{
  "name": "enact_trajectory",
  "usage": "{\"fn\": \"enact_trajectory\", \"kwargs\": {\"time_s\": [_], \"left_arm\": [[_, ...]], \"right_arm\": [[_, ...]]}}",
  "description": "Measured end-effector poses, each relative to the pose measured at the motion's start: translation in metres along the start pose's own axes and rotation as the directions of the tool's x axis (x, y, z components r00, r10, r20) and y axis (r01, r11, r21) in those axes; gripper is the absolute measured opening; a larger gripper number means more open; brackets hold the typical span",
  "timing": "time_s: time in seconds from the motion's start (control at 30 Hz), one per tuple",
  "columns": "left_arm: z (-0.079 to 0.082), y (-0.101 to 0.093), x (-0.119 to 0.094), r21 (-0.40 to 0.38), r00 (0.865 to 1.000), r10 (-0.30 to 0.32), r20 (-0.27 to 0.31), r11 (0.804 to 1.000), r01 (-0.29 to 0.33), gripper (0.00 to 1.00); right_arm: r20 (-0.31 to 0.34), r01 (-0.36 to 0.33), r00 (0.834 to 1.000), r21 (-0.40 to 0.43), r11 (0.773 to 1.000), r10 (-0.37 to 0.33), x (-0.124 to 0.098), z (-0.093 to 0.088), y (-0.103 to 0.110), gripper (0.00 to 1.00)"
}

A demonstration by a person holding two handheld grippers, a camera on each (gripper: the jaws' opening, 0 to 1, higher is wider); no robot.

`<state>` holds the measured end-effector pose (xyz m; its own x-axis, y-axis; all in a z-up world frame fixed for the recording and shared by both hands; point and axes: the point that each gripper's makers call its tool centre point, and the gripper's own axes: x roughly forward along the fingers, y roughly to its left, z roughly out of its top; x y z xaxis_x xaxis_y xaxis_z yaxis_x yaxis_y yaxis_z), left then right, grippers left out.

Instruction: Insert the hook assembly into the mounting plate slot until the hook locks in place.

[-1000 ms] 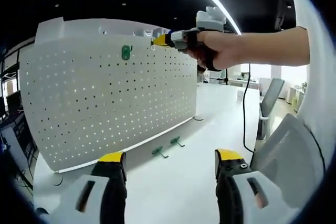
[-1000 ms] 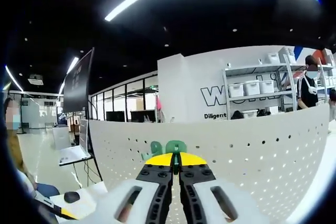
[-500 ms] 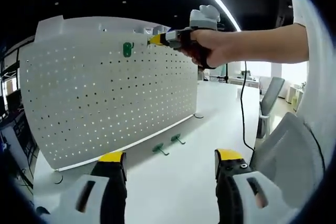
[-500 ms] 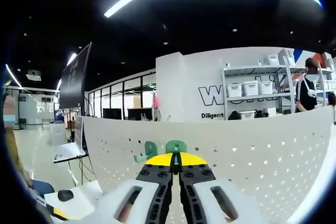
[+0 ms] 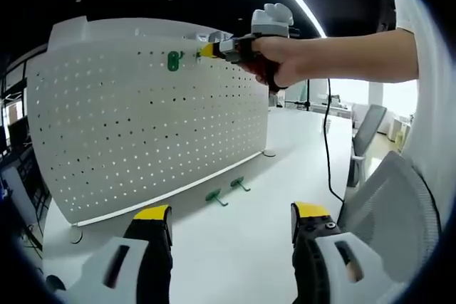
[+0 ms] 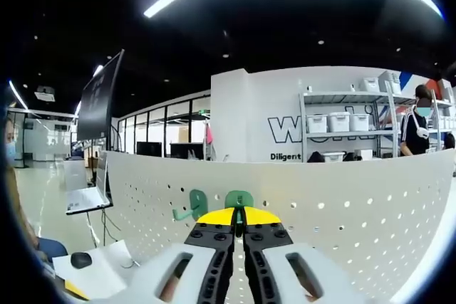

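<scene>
The white pegboard mounting plate stands upright on the white table. One green hook is mounted near the plate's top edge. My right gripper, held by a hand, is up at that edge just right of the mounted hook. In the right gripper view my right gripper is shut on a green hook, with the mounted hook just left of it on the pegboard. Two spare green hooks lie at the plate's foot. Low over the table, my left gripper is open with nothing between its jaws.
A grey office chair stands at the right of the table, and a black cable hangs from the right gripper. Behind the plate are shelves with white bins, a person and a dark monitor.
The right gripper with its hook has moved a little left and up along the plate's top edge, closer to the mounted hook. The left gripper stays open and low.
</scene>
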<state>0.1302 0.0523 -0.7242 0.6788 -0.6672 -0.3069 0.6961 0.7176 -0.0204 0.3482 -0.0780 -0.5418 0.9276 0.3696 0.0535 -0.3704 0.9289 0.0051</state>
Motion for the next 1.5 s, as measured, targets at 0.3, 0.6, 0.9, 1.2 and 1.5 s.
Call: {"fn": "enact_trajectory", "kwargs": {"time_s": [0.3, 0.6, 0.9, 1.2, 1.5], "left_arm": [[-0.003, 0.002, -0.001, -0.009, 1.000, 0.006, -0.003, 1.000, -0.006, 0.69], [-0.005, 0.001, 0.000, -0.015, 1.000, 0.001, -0.010, 1.000, -0.002, 0.68], [-0.007, 0.003, 0.001, -0.026, 1.000, 0.002, -0.012, 1.000, -0.002, 0.68], [-0.010, 0.005, 0.000, -0.037, 1.000, 0.003, -0.011, 0.999, -0.003, 0.68], [-0.010, 0.004, 0.000, -0.047, 1.000, 0.003, -0.012, 0.999, -0.004, 0.68]], "right_arm": [[0.001, 0.001, 1.000, -0.010, 1.000, -0.001, 0.005, -0.001, 0.001, 0.00], [0.000, 0.004, 1.000, -0.011, 1.000, -0.004, 0.008, -0.003, 0.000, 0.00], [-0.008, 0.009, 1.000, -0.009, 1.000, -0.009, 0.012, -0.007, 0.000, 0.00], [0.000, 0.030, 1.000, -0.018, 0.999, -0.030, 0.013, -0.008, 0.000, 0.00], [0.011, 0.124, 0.992, -0.006, 0.992, -0.124, 0.015, -0.008, 0.000, 0.00]]}}
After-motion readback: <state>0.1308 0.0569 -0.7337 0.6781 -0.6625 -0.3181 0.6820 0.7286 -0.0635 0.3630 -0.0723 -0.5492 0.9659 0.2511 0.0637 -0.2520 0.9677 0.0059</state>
